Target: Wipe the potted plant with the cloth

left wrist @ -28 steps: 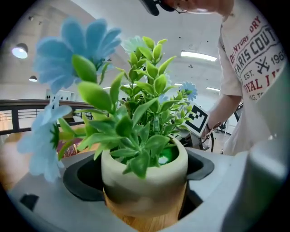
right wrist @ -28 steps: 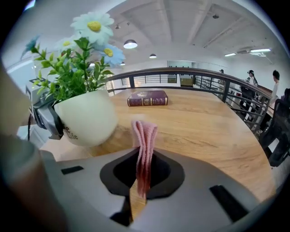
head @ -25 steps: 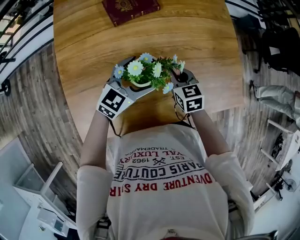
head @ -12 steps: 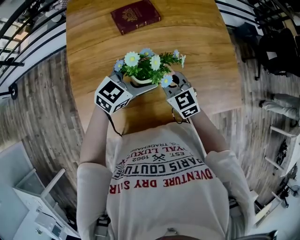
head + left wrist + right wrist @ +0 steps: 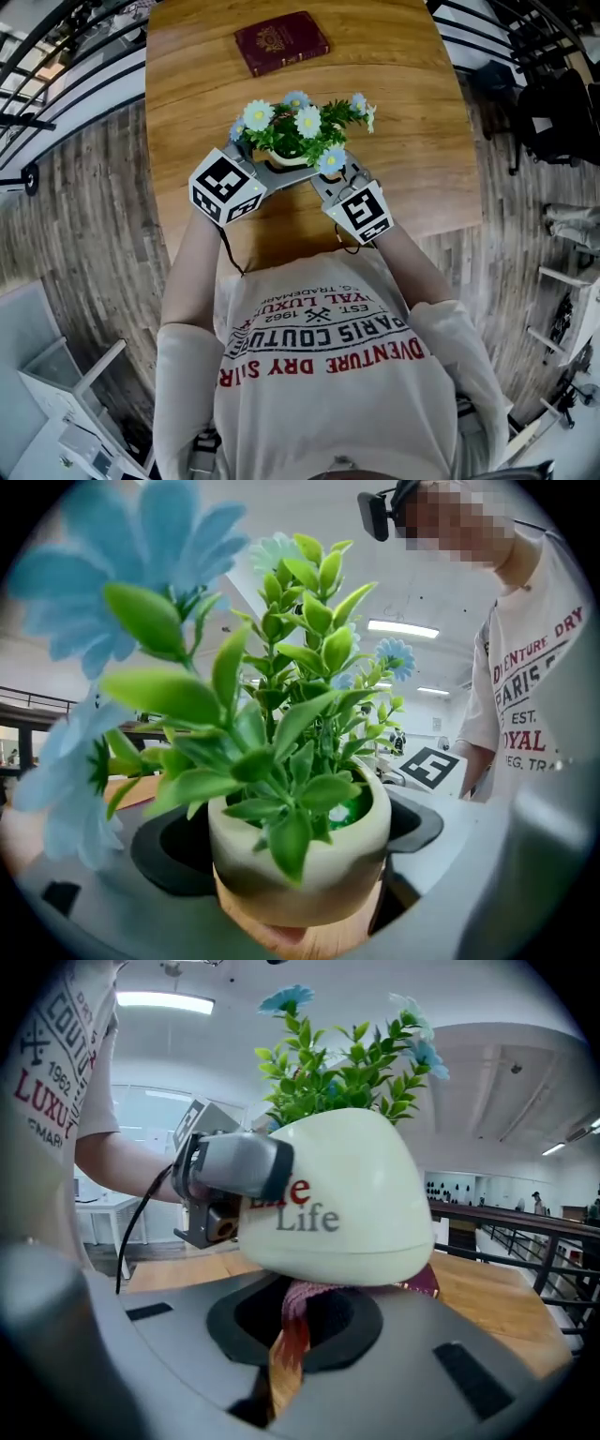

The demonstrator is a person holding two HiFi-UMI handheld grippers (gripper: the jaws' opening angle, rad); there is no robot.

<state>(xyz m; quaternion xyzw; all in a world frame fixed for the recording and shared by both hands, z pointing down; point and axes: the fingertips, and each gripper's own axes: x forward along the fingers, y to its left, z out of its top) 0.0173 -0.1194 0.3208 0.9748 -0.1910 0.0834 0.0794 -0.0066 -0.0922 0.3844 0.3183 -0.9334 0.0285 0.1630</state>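
Potted plant (image 5: 298, 131) – white and pale blue daisies over green leaves in a cream pot – stands at the near middle of a broad wooden table (image 5: 422, 112), caught between both grippers. I cannot tell whether its base touches the wood.

Round the table lies grey plank floor (image 5: 84, 187), with a dark railing (image 5: 47, 56) along the left. A maroon book (image 5: 280, 42) lies flat at the table's far edge, well apart from the plant.

The left gripper (image 5: 267, 164) is clamped on the pot, a finger pressed on each side. The right gripper (image 5: 328, 176) is closed on a red-and-orange patterned cloth (image 5: 286, 1335), which is pressed against the pot's lower wall below the word "Life".

Compared with a second ago, the right gripper has slid from the pot's right flank toward its near side. The left gripper stays on the pot. The book now shows whole rather than cut by the frame's top.
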